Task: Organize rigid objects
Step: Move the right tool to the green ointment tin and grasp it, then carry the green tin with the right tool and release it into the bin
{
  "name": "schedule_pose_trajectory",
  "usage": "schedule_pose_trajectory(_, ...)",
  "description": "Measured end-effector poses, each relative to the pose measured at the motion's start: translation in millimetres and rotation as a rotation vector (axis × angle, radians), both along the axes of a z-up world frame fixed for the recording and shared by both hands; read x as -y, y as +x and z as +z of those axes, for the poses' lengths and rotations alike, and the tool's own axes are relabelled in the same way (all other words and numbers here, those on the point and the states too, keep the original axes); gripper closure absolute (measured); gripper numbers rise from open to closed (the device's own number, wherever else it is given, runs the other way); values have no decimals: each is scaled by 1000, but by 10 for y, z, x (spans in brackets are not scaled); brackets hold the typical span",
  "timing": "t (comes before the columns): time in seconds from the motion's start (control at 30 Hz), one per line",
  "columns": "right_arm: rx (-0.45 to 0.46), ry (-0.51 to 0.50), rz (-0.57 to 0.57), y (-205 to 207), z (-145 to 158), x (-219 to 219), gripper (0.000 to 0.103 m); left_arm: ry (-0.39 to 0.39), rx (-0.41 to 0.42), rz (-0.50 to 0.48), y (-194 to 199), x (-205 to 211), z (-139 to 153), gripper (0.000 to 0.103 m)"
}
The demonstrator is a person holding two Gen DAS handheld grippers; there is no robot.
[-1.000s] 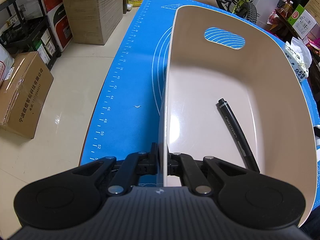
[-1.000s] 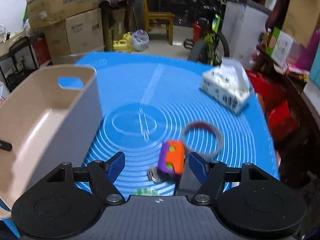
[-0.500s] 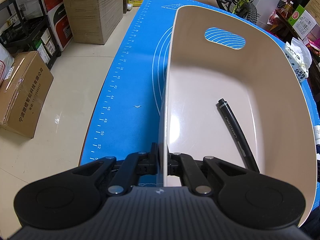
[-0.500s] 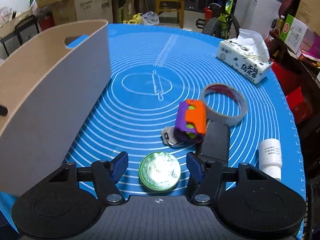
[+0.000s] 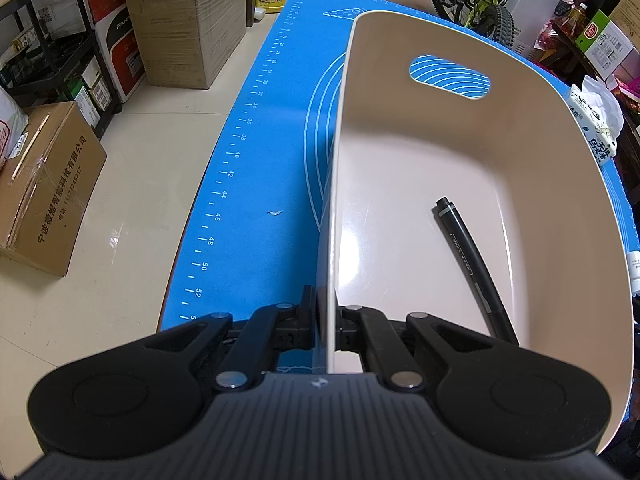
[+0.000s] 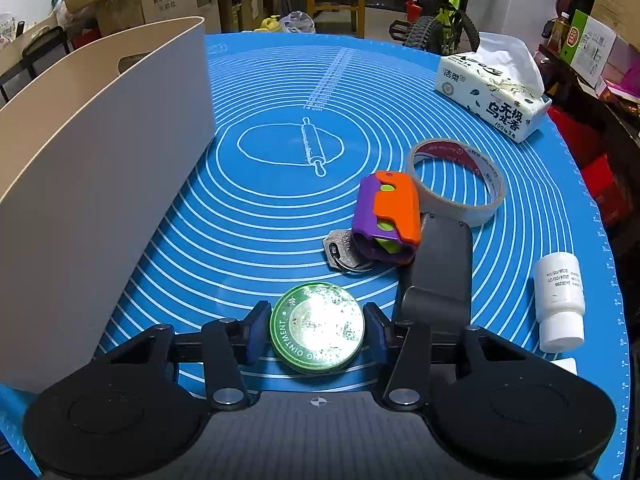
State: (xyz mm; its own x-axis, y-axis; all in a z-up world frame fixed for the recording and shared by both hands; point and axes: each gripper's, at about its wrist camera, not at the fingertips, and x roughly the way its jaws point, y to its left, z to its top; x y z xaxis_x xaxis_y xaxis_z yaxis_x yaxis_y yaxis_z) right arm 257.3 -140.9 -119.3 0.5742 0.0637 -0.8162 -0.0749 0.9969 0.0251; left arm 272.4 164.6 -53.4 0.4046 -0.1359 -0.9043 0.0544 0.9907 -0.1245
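Note:
My left gripper (image 5: 326, 322) is shut on the near wall of the beige bin (image 5: 560, 184), one finger inside and one outside. A black pen (image 5: 472, 264) lies in the bin. The bin also shows at the left of the right wrist view (image 6: 100, 184). My right gripper (image 6: 317, 330) straddles a round green ointment tin (image 6: 317, 328) on the blue mat (image 6: 248, 220); its blue pads sit right beside the tin's sides. Ahead lie keys (image 6: 340, 250), a purple and orange toy (image 6: 386, 218), a tape roll (image 6: 456, 182), a dark grey flat piece (image 6: 440, 268) and a white bottle (image 6: 560, 300).
A tissue pack (image 6: 492, 96) sits at the mat's far right, also seen in the left wrist view (image 5: 596, 128). Cardboard boxes (image 5: 44, 184) stand on the floor to the left. A bicycle (image 6: 440, 28) and a chair stand beyond the table.
My right gripper has moved down and forward, so the green tin now sits between its fingers, and the jaws have narrowed around it. The left gripper and bin have not moved.

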Motion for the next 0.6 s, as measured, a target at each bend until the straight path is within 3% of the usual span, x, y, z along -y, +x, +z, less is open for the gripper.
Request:
schedule_pose_trajectory(0.23,98,1,6,-36,257,-82,48,1,0,-1,-1,-2,0,98)
schedule_pose_trajectory(0.6,289,0,44,169,1026,-369,48,2,0,-1,-1,-2,-1,98)
